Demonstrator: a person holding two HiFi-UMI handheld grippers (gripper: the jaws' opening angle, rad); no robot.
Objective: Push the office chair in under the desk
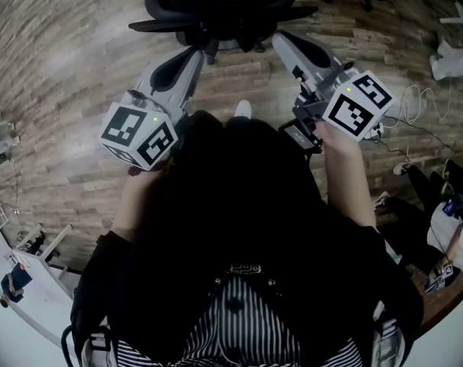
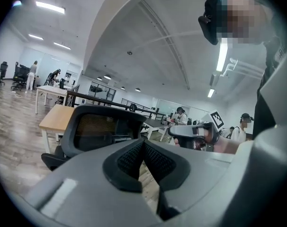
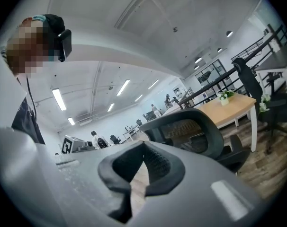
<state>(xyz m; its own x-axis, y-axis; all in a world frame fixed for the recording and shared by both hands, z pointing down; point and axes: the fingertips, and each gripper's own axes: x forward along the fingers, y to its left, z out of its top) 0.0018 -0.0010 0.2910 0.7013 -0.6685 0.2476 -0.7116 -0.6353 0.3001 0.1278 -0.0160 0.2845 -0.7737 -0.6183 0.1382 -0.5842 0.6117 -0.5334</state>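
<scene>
Head view looks down past my own dark top (image 1: pixel 247 228) at both tools held out ahead. The left gripper (image 1: pixel 203 50) and the right gripper (image 1: pixel 280 40) point at the office chair (image 1: pixel 224 6), which stands at the far edge of the picture with its black back just beyond their tips. Each gripper's own view shows its jaws closed together with nothing between them. The chair's mesh backrest lies a little past the tips, so I judge neither is pressing on it yet.

My main worry is an uneven push. If one gripper lands before the other, or further out from the middle, I'd expect the seat to swivel or the chair to roll off at a slant and miss the opening. Narrow closed tips could also skid off the curved frame or dig into the mesh. White cables (image 1: pixel 415 109) lie on the wood floor (image 1: pixel 63 67) to the right, and a wheel could catch on them if the chair drifts that way.

Much is out of sight. The chair's base and wheels are cut off in the head view, which shows no desk at all. A wooden desk (image 3: pixel 228 109) appears beyond the chair in the right gripper view and a similar top in the left one. I cannot tell whether they are the same, or which is the target.
</scene>
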